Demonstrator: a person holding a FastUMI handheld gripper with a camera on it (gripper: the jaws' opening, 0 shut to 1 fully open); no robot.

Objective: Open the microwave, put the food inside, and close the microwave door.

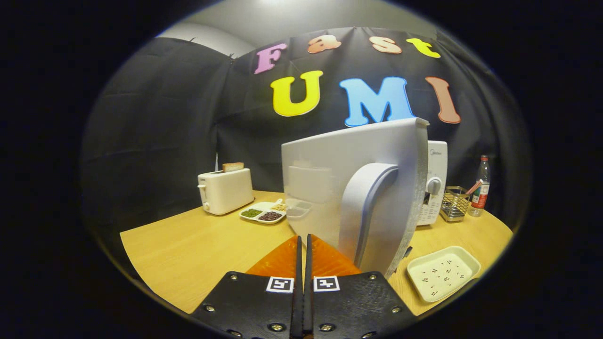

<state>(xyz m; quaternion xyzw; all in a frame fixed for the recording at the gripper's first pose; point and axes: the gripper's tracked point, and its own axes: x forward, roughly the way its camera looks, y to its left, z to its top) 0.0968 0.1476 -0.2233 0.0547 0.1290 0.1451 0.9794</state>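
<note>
The fingers [304,245] are pressed together with nothing between them, tips just short of the white plastic microwave door [351,188], which stands swung open. Its curved grey handle [365,212] is rigid and smooth, likely the firmest grip. Right of the door, the shallow white rectangular food tray [443,273] lies on the wooden surface [188,254]; it looks light, stiff and perhaps slippery, best pinched at the rim.

The open microwave door [358,188] hides the oven's inside.
</note>
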